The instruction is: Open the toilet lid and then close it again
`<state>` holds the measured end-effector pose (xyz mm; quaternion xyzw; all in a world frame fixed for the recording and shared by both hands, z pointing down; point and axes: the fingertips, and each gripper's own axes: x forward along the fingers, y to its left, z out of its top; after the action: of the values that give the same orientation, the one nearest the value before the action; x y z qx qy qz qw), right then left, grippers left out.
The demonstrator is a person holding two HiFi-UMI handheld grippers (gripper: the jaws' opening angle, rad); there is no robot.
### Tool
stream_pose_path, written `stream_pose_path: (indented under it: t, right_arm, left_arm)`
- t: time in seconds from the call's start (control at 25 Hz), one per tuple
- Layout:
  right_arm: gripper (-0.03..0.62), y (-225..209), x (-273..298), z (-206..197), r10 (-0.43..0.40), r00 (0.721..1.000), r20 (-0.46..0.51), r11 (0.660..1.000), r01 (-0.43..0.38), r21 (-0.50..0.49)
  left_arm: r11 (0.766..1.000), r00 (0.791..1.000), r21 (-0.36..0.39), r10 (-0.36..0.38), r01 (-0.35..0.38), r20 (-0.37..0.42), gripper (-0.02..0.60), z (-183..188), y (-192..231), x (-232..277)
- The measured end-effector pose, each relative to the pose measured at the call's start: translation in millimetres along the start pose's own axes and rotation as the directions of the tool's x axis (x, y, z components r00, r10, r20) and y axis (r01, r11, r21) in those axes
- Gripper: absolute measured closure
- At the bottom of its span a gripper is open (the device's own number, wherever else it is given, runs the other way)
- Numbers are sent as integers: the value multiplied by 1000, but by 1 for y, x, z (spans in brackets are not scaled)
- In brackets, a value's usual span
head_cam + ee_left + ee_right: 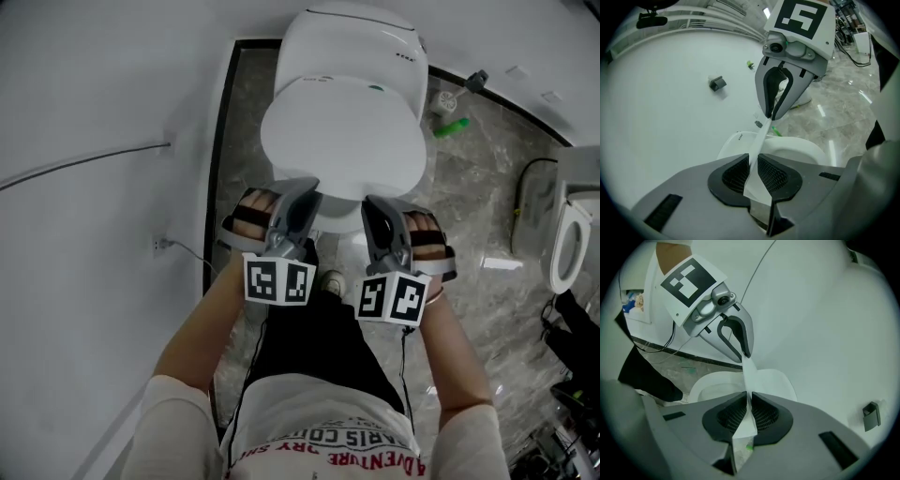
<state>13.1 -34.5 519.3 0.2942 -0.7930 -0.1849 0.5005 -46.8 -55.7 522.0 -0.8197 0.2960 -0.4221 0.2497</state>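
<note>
— Grey marbled floor (469, 187), white wall (94, 103) on the left, and the toilet (352, 42) stands at the floor's far edge.
— Where's the toilet lid (342, 141)?
— It's attached at the rear, with its front edge tilted up off the seat (710, 383). The bowl shows beneath it in the right gripper view.
— And the tools?
— Well, the left gripper (307, 195) is clamped on the lid's front rim, left of the middle. Both ribbed pads (733, 176) press on the thin white edge. Then the right gripper (375, 204) pinches the same rim just right of the middle, tight on it too.
— Anything else?
— One small green thing (452, 127) lies on the floor right of the toilet, near the far edge.
</note>
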Motion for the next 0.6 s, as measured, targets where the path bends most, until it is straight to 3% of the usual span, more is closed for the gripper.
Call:
stream_pose_path:
  t: [0.12, 0.32, 0.6]
  right_arm:
    - [557, -25, 1, 5, -17, 1000, -15, 1000, 17, 8]
    - [559, -67, 2, 9, -38, 999, -39, 999, 39, 26]
    - [559, -140, 15, 16, -83, 992, -95, 995, 88, 43]
  left_arm:
    - [1000, 1000, 5, -24, 24, 17, 518, 7, 23, 7]
    - [992, 996, -100, -80, 83, 40, 512, 22, 62, 20]
    - [987, 990, -89, -129, 135, 62, 512, 41, 127, 45]
